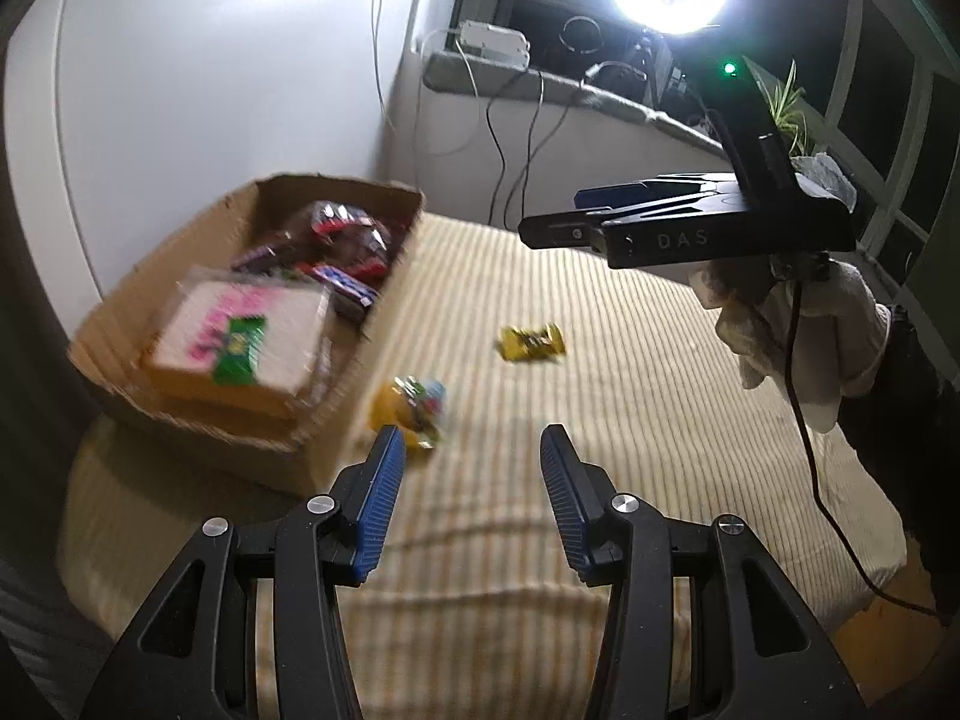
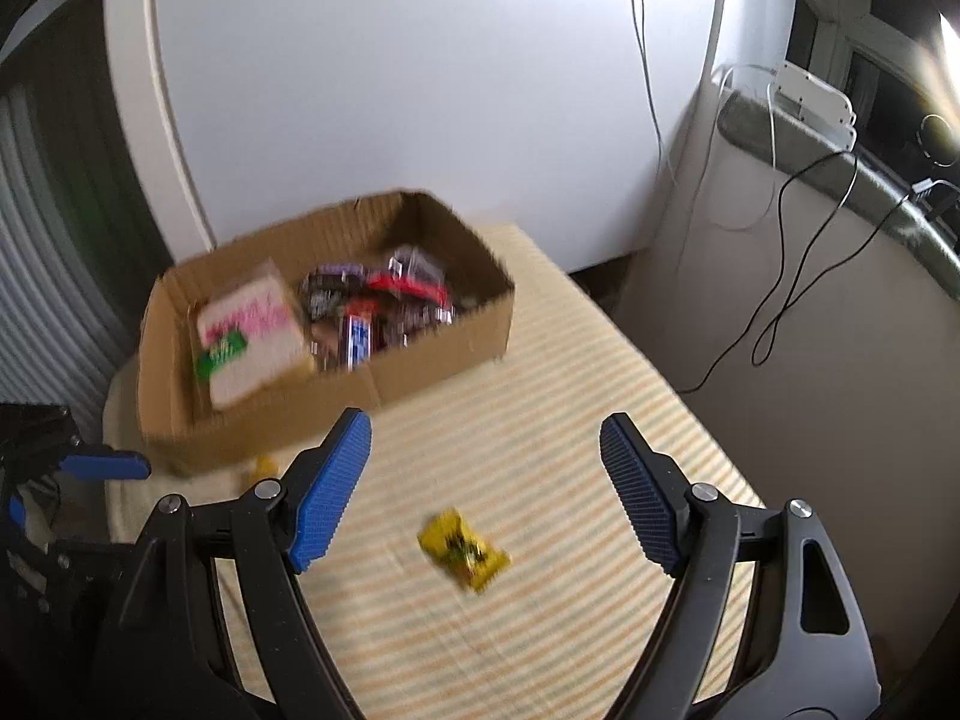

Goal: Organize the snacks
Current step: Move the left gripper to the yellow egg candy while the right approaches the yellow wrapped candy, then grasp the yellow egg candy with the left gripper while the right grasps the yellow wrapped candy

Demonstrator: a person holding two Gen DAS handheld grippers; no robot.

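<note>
Cardboard box [image 2: 420, 360], w/ snacks inside, is set at desk's [image 2: 570, 420] far left corner. Yellow packet [image 2: 465, 549] is laid mid-desk; colourful packet [image 1: 414, 411] just beside box. Left gripper [image 1: 468, 480] and right gripper [image 2: 486, 462]: fingers held apart, nothing gripped.

A striped yellow-and-white cloth [image 2: 540, 372] covers the tabletop. On it sit a cardboard box [image 2: 420, 354] of snacks, a small yellow packet [image 2: 463, 549], and a colourful yellow packet [image 1: 414, 408] just beside the box.
</note>
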